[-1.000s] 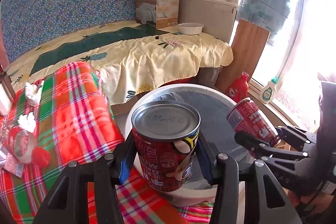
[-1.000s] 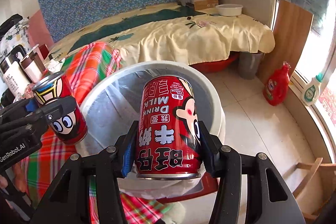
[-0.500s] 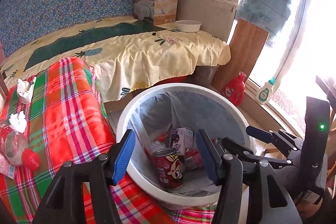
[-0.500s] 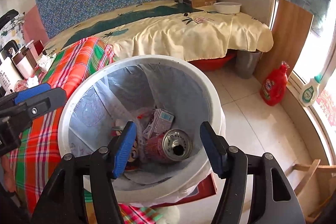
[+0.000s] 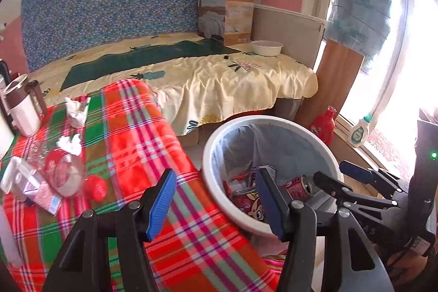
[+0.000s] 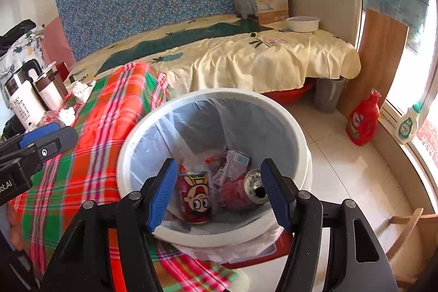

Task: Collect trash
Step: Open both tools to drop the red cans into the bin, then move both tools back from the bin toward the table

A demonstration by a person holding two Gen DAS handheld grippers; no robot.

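White round trash bin, lined with a thin translucent bag, standing on the floor just right of the plaid-covered table. Inside lie two red drink cans: one upright can with a cartoon face at the near left, one tipped can at the near right showing its opened top, and behind them one small crumpled carton. On the table: two crumpled tissues, one clear plastic bottle with a red cap. Left gripper over the table's right edge, right gripper over the bin; both stand with jaws apart and empty.
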